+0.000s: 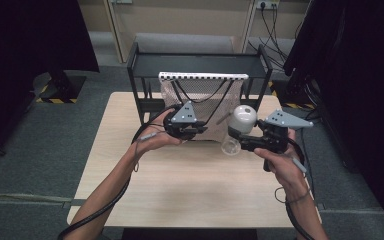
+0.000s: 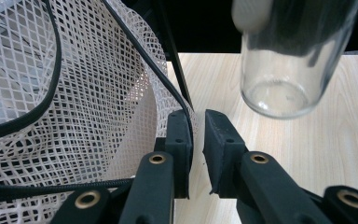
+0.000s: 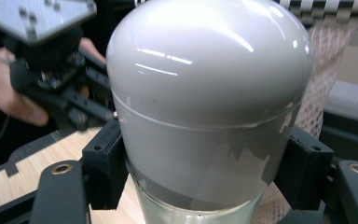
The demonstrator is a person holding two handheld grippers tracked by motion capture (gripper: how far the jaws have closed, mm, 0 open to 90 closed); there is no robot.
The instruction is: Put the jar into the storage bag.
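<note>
A white mesh bag (image 1: pixel 200 97) with black cords hangs at the table's far middle, under a checkered strip (image 1: pixel 202 76). My left gripper (image 1: pixel 197 131) is shut on the bag's lower right edge; in the left gripper view its jaws (image 2: pixel 196 140) pinch the mesh (image 2: pixel 74 93) and a cord. My right gripper (image 1: pixel 242 141) is shut on a bottle (image 1: pixel 241 124) with a grey domed cap and clear glass body, held tilted above the table just right of the bag. In the right gripper view the jaws (image 3: pixel 205 163) clamp the bottle (image 3: pixel 205 93) on both sides. The glass base (image 2: pixel 284 60) hangs over the wood.
A black metal rack (image 1: pixel 195 62) stands behind the bag at the table's far edge. The light wooden table (image 1: pixel 180 190) is bare in front of the hands. Dark curtains stand at both sides, and cables (image 1: pixel 272 35) lie on the floor at back right.
</note>
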